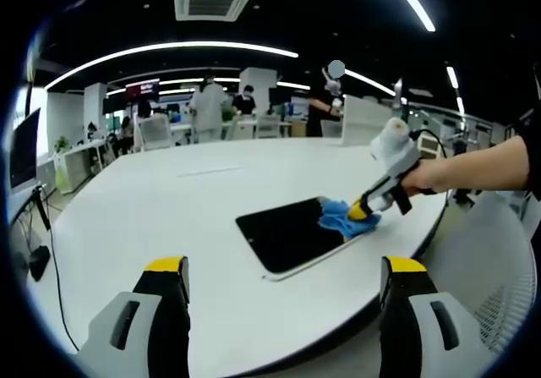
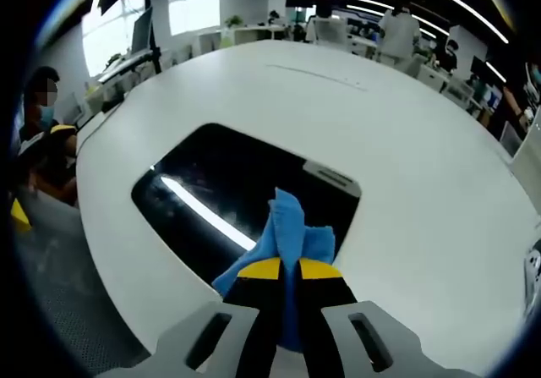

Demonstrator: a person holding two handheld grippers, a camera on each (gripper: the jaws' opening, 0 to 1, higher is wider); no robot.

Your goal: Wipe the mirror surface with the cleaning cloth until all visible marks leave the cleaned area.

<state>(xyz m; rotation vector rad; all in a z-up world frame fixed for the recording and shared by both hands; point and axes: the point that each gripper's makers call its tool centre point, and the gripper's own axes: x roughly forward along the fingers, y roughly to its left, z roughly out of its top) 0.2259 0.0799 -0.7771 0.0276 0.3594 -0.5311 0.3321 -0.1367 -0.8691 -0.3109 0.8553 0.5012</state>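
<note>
A dark rectangular mirror [image 1: 290, 232] lies flat on the white round table [image 1: 169, 217], near its right edge. A blue cleaning cloth [image 1: 345, 219] rests on the mirror's right corner. The right gripper [image 1: 362, 212], held by a person's hand, is shut on the cloth and presses it down there. In the right gripper view the mirror [image 2: 228, 196] reflects a ceiling light strip, and the cloth [image 2: 288, 230] sticks up from between the shut yellow-tipped jaws of the right gripper [image 2: 282, 269]. My left gripper [image 1: 286, 266] hangs open over the table's near edge, short of the mirror, with nothing between its jaws.
A mesh chair [image 1: 499, 268] stands by the table's right side. Desks, monitors and several people [image 1: 208, 106] fill the office behind. In the right gripper view a seated person [image 2: 38, 154] is beside the table's left edge. Wide bare tabletop lies beyond the mirror.
</note>
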